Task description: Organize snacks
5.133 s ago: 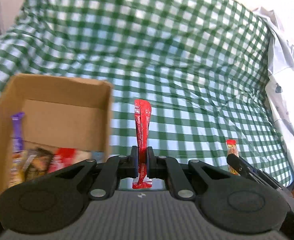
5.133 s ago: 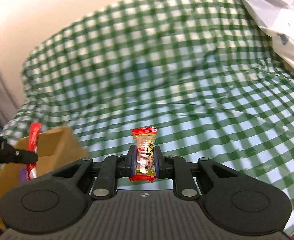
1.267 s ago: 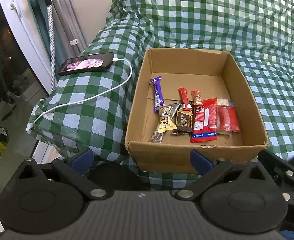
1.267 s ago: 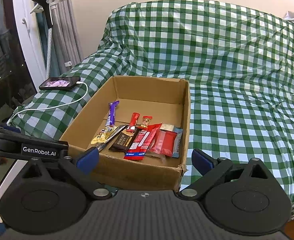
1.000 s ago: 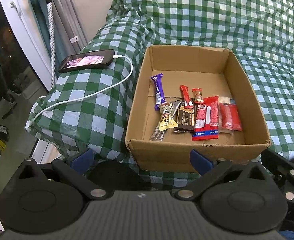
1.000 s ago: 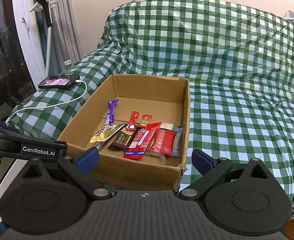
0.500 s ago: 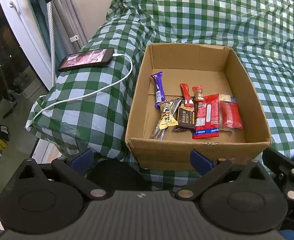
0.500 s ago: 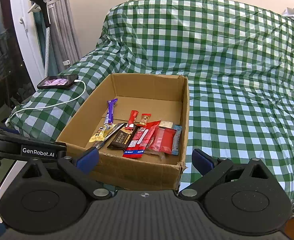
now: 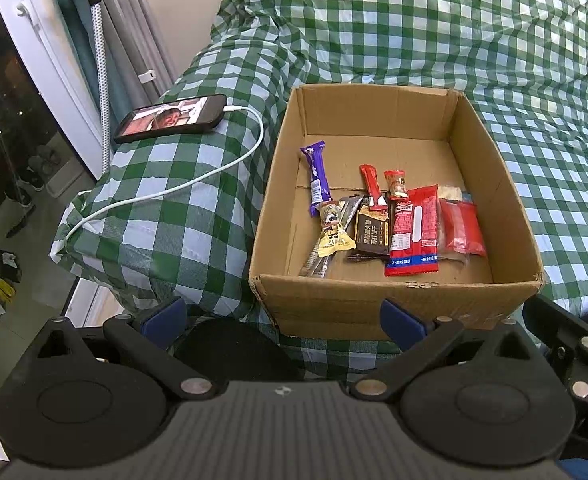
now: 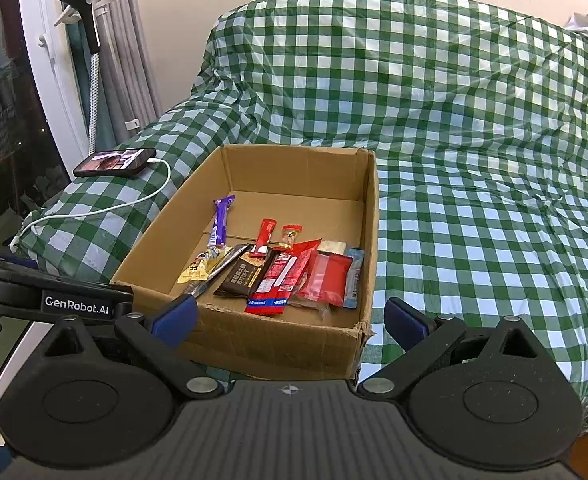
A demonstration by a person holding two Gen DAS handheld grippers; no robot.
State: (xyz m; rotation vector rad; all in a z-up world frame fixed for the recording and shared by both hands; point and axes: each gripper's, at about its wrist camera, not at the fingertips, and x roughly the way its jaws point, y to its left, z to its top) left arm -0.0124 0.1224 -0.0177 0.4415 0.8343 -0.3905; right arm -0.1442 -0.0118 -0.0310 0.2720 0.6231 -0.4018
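Beside cardboard box [image 9: 393, 304], phone [image 9: 172, 119], white cable [image 9: 198, 178]

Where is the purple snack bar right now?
In both wrist views the purple snack bar lies inside the cardboard box, nearest its left wall, just left of the slim red stick packet.

A box [image 9: 393, 304] sits on the bed [image 9: 533, 80], with snack packets [image 9: 411, 228] lying side by side in its near half. A phone [image 9: 172, 119] lies on the bed left of the box, its cable [image 9: 198, 184] trailing toward the bed's edge.
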